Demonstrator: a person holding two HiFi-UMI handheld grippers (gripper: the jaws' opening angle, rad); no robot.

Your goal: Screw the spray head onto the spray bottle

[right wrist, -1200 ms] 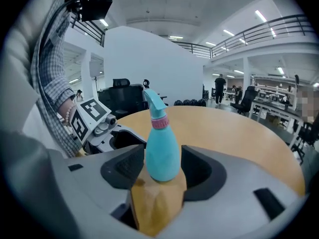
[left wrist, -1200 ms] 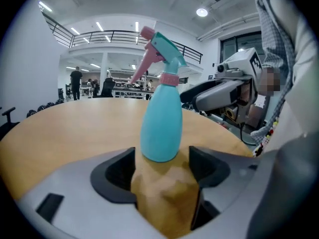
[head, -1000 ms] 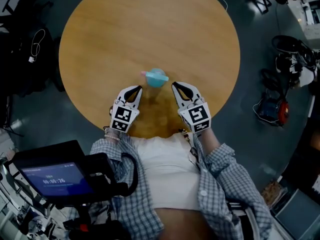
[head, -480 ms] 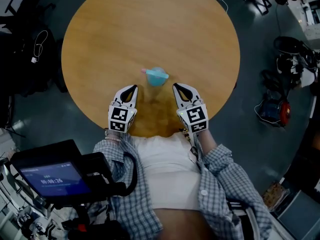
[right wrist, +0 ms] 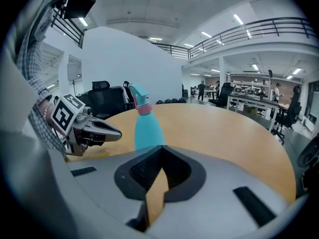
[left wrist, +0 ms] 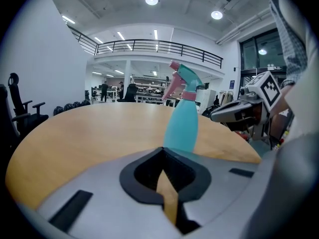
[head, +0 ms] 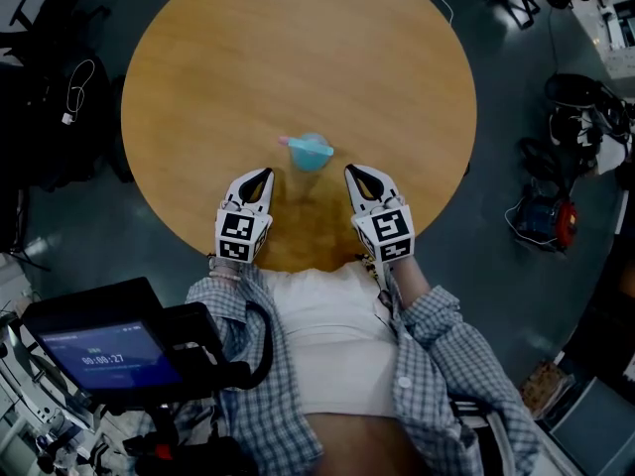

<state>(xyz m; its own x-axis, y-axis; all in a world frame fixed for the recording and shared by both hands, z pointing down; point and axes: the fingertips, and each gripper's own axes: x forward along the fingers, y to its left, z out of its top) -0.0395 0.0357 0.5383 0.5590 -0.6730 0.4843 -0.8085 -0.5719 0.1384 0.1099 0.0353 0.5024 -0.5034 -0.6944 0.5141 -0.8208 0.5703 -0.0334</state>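
Bottle (left wrist: pixel 180 128) stands upright just ahead of my left gripper (head: pixel 263 175) and right gripper (head: pixel 353 172), both closed and empty. Spray head (left wrist: pixel 182 78) looks seated, so next I'd grip it and test tightness.

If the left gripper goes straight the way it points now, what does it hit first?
Most likely the spray bottle, just ahead and slightly right of where the left gripper points. It may only clip its side; depth is unclear.

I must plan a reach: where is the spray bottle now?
In the head view the spray bottle stands upright on the round table, toward its near edge, ahead of the gap between the left gripper and the right gripper.
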